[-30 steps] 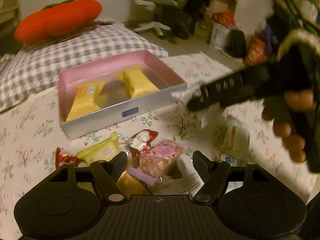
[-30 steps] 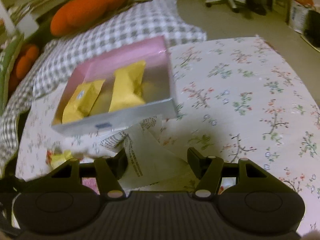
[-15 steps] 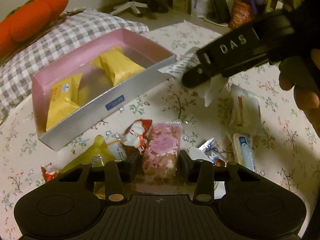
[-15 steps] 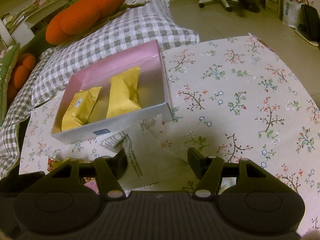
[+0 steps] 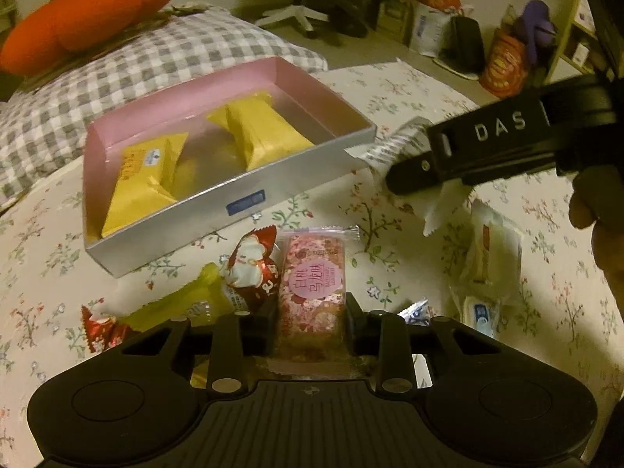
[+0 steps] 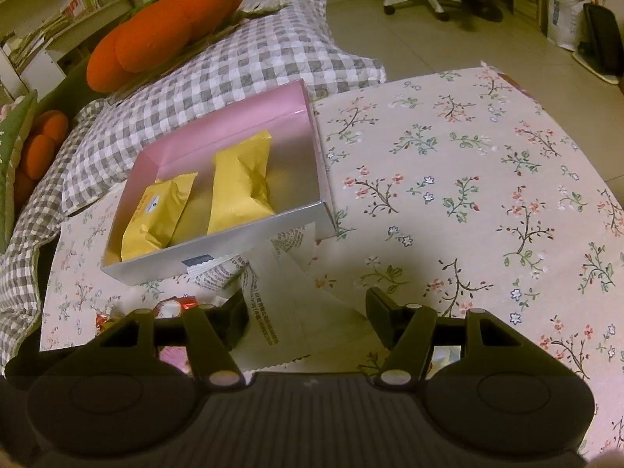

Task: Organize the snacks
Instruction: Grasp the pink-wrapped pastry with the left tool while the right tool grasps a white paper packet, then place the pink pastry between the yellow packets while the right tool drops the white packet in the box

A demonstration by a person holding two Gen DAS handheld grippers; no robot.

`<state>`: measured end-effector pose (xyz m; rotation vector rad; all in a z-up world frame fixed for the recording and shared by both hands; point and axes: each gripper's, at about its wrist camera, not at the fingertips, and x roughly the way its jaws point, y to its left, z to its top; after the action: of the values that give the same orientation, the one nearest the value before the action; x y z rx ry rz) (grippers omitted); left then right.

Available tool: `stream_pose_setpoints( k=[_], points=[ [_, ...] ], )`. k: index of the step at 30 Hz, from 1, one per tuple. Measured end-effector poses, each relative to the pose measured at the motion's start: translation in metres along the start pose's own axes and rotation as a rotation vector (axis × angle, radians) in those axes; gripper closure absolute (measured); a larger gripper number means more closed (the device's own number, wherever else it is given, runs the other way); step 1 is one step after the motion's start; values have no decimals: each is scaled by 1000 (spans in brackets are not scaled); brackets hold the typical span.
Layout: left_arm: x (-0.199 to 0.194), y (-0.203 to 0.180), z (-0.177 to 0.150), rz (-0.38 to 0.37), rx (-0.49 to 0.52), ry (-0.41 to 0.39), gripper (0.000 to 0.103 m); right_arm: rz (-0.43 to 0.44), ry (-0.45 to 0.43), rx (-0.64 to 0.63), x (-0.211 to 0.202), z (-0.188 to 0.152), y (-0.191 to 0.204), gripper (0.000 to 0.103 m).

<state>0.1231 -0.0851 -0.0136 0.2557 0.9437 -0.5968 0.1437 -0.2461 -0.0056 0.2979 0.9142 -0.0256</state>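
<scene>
left gripper (image 5: 312,321): jaws have just been closing, now pinching the pink snack bar (image 5: 312,284) on the worktop | right gripper (image 6: 308,312): half-open with white packet (image 6: 288,312) between its jaws, grip unclear | box (image 5: 234,202) just beyond | risk: soft wrapper slips on lifting

Carrot cushion (image 6: 163,27) — checked quilt (image 6: 218,89).

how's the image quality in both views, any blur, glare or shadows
Left wrist view: dim yellowish light, sharp, fisheye bending at the edges, faint sheen on the pink speckled snack packet. Right wrist view: same warm cast, sharp, a dark shadow on the floral tablecloth ahead of the fingers.
</scene>
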Motion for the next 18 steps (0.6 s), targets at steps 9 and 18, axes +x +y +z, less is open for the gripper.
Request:
stream_pose_setpoints(
  k=[9, 18],
  points=[
    [-17, -3, 4, 14, -23, -57, 73, -2, -3, 12, 0, 0, -2, 43],
    [-28, 3, 9, 47, -58, -108, 73, -7, -12, 17, -1, 0, -2, 43]
  ],
)
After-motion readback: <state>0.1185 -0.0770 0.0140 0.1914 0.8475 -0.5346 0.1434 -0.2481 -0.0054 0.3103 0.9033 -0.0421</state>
